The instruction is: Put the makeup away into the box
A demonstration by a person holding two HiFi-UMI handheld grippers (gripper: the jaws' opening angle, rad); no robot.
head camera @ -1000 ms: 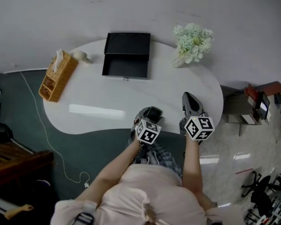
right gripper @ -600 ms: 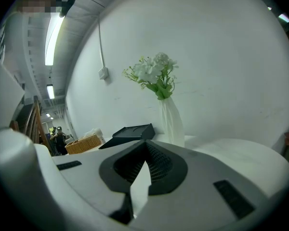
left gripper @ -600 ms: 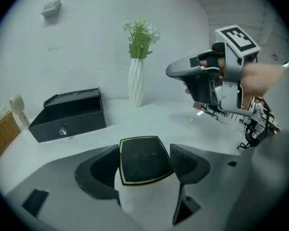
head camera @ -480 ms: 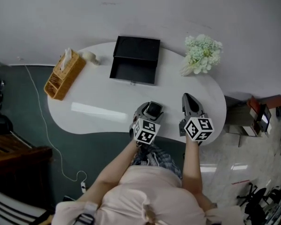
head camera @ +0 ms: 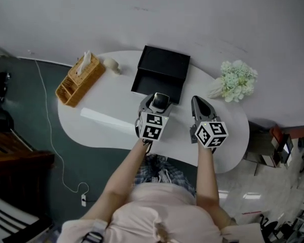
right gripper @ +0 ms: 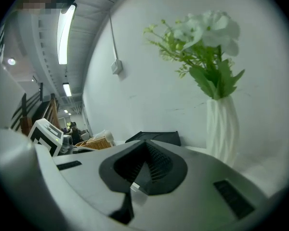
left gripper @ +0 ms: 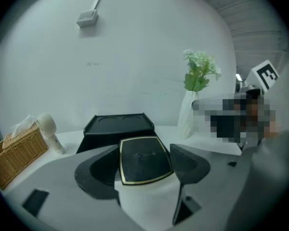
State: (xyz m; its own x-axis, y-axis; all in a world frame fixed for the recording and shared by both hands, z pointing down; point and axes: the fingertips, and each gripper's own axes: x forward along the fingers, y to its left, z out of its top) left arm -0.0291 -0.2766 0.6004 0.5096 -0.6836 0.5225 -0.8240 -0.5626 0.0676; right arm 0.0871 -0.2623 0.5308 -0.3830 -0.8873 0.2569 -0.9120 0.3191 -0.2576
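No readable text, compact (left gripper: 143, 160) script illegible

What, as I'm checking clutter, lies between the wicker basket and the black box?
A small cream rounded object, standing on the white table; the head view shows it.

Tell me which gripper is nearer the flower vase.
Right. The right gripper hangs short of the flower vase; the left gripper is farther off, before the black box.

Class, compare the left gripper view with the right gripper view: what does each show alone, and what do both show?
Only the left gripper view shows the black compact gripped between the left fingers. Only the right gripper view shows ceiling lights and the right fingers closed on nothing. Both show the black box, the wicker basket and the vase of flowers.
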